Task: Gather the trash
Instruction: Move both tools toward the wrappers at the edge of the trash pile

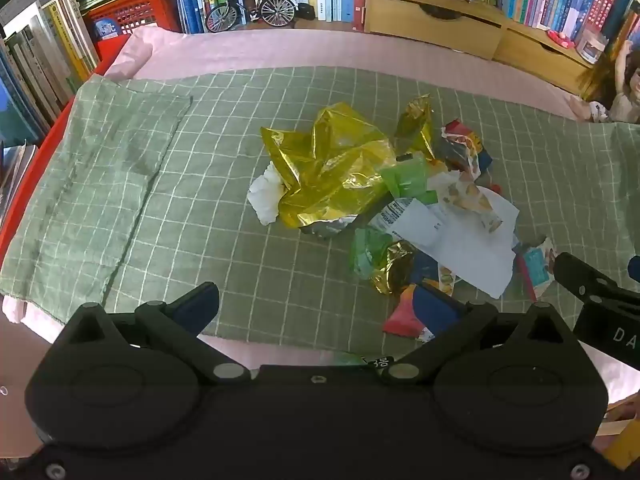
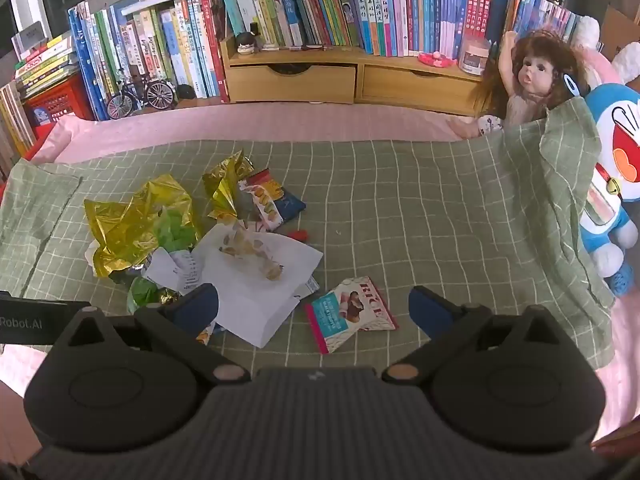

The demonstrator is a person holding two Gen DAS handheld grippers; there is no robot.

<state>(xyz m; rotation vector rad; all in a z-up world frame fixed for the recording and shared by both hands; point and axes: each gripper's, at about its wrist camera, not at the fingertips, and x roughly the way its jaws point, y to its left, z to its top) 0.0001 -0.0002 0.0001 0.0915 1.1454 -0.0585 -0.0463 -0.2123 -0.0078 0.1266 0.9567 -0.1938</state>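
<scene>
Tools, left (image 1: 318,304) and right (image 2: 314,306): both spread, empty. Right view only: doll (image 2: 532,80), plush toy (image 2: 612,168). Wrapper pile (image 1: 340,172) on green checked cloth (image 1: 160,200); bookshelves (image 2: 320,8) behind.

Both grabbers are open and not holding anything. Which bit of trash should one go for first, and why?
Probably the right gripper should dip onto the flat teal-and-white snack packet. It lies alone on the green checked cloth, between the open jaws, apart from the crinkled gold foil pile.

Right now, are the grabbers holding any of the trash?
No. The left gripper and right gripper are both open and empty above the trash pile.
</scene>
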